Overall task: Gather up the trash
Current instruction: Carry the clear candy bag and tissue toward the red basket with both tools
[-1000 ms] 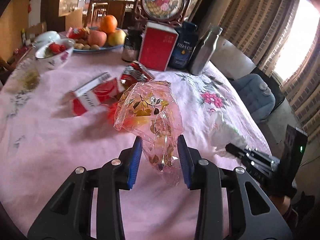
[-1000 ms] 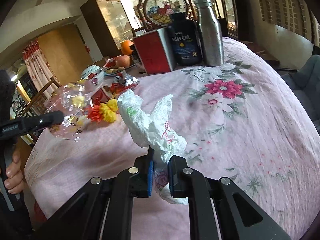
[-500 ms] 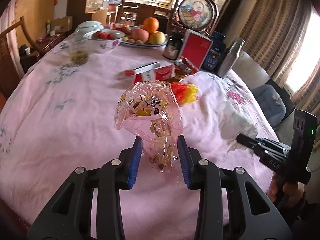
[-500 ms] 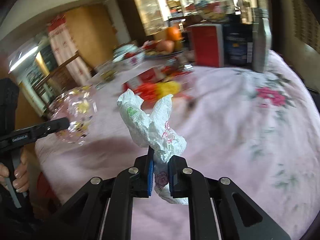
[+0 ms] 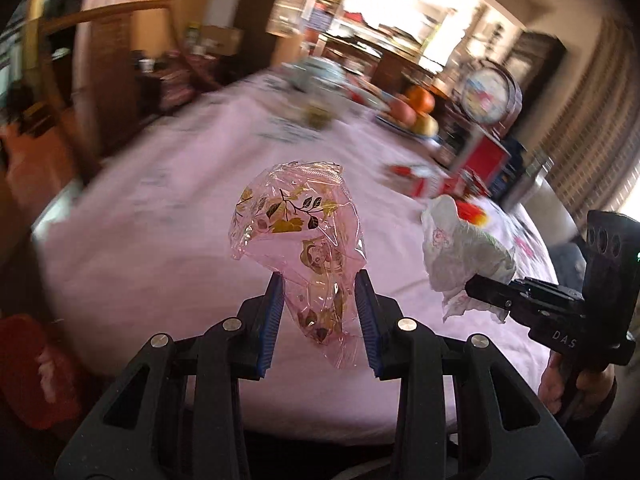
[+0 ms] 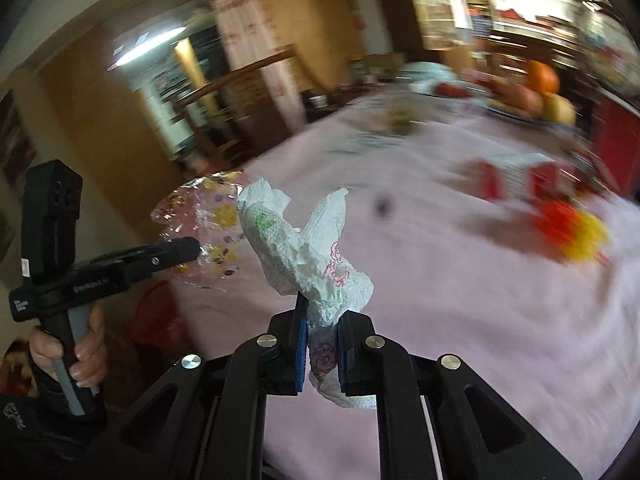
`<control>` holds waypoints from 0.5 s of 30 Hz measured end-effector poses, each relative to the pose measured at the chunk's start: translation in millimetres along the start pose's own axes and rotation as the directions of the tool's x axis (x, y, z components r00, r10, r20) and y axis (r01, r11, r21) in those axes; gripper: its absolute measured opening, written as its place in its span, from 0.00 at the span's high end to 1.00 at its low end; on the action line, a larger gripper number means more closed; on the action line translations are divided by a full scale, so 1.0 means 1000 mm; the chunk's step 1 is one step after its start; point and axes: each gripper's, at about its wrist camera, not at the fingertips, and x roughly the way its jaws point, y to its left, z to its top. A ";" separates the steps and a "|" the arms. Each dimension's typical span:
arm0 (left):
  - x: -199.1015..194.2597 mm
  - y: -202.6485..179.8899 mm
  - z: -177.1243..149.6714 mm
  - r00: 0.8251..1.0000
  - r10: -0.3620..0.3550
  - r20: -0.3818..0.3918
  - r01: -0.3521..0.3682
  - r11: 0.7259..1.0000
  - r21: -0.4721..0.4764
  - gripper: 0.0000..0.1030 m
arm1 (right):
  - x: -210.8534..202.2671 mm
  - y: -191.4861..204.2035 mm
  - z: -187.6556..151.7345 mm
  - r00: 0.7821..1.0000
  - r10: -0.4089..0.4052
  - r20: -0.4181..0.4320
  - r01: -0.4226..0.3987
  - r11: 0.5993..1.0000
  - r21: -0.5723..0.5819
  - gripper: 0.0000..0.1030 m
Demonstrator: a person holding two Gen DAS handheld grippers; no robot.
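My left gripper (image 5: 320, 312) is shut on a crumpled clear pink plastic wrapper (image 5: 300, 232) printed with gold leaves, held above the near edge of the pink-clothed table (image 5: 160, 248). My right gripper (image 6: 322, 344) is shut on a crumpled white paper napkin (image 6: 308, 256) with pink and green print. The right gripper (image 5: 484, 290) with the napkin (image 5: 460, 248) shows at the right in the left wrist view. The left gripper (image 6: 192, 248) with the wrapper (image 6: 204, 216) shows at the left in the right wrist view.
A red and yellow wrapper (image 6: 572, 228), a red and white box (image 6: 516, 176), a fruit plate (image 5: 412, 114), bowls, a red box (image 5: 486, 160) and bottles lie farther back on the table. A red bag or bin (image 5: 36, 364) sits low at the left beside the table. A wooden chair (image 5: 92, 80) stands behind.
Both grippers have pulled back and swung left, away from the table's far items, each still holding its piece of trash. The views are blurred by motion.
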 end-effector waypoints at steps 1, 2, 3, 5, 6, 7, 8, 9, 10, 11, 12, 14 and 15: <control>-0.010 0.013 -0.003 1.000 0.019 0.014 -0.019 1.000 -0.019 0.64 | 0.012 0.019 0.009 0.999 0.037 -0.012 -0.037 0.999 -0.033 0.88; -0.020 0.026 -0.006 0.999 0.041 0.026 -0.039 0.998 -0.040 0.64 | 0.021 0.034 0.015 0.998 0.062 -0.022 -0.063 0.996 -0.057 0.88; -0.031 0.040 -0.009 0.997 0.067 0.039 -0.064 0.996 -0.062 0.64 | 0.035 0.055 0.023 0.994 0.100 -0.038 -0.103 0.991 -0.089 0.88; -0.057 0.076 -0.018 0.988 0.139 0.072 -0.129 0.983 -0.130 0.64 | 0.053 0.085 0.034 0.985 0.155 -0.070 -0.163 0.977 -0.136 0.88; -0.065 0.088 -0.022 0.983 0.165 0.080 -0.152 0.976 -0.154 0.64 | 0.066 0.107 0.041 0.978 0.187 -0.088 -0.199 0.965 -0.170 0.88; -0.078 0.108 -0.028 0.973 0.212 0.091 -0.192 0.962 -0.196 0.64 | 0.076 0.124 0.046 0.972 0.212 -0.103 -0.229 0.955 -0.191 0.88; -0.087 0.122 -0.032 0.965 0.246 0.095 -0.220 0.949 -0.225 0.64 | 0.086 0.139 0.050 0.965 0.231 -0.122 -0.253 0.945 -0.207 0.88; -0.095 0.135 -0.038 0.957 0.274 0.097 -0.243 0.937 -0.252 0.64 | 0.098 0.158 0.054 0.956 0.255 -0.146 -0.283 0.932 -0.225 0.88; -0.104 0.152 -0.045 0.948 0.304 0.095 -0.267 0.921 -0.285 0.64 | 0.108 0.173 0.056 0.948 0.274 -0.163 -0.307 0.922 -0.237 0.88; -0.110 0.165 -0.051 0.940 0.330 0.089 -0.288 0.906 -0.310 0.64 | 0.119 0.187 0.059 0.939 0.291 -0.185 -0.331 0.911 -0.247 0.88; -0.115 0.177 -0.057 0.933 0.351 0.080 -0.307 0.892 -0.332 0.64 | 0.134 0.207 0.059 0.923 0.316 -0.220 -0.367 0.894 -0.256 0.88; -0.122 0.205 -0.073 0.919 0.390 0.053 -0.342 0.858 -0.384 0.64 | 0.156 0.235 0.057 0.899 0.344 -0.269 -0.413 0.870 -0.268 0.88; -0.125 0.221 -0.083 0.912 0.408 0.031 -0.360 0.837 -0.411 0.64 | 0.167 0.248 0.055 0.889 0.352 -0.294 -0.431 0.860 -0.272 0.88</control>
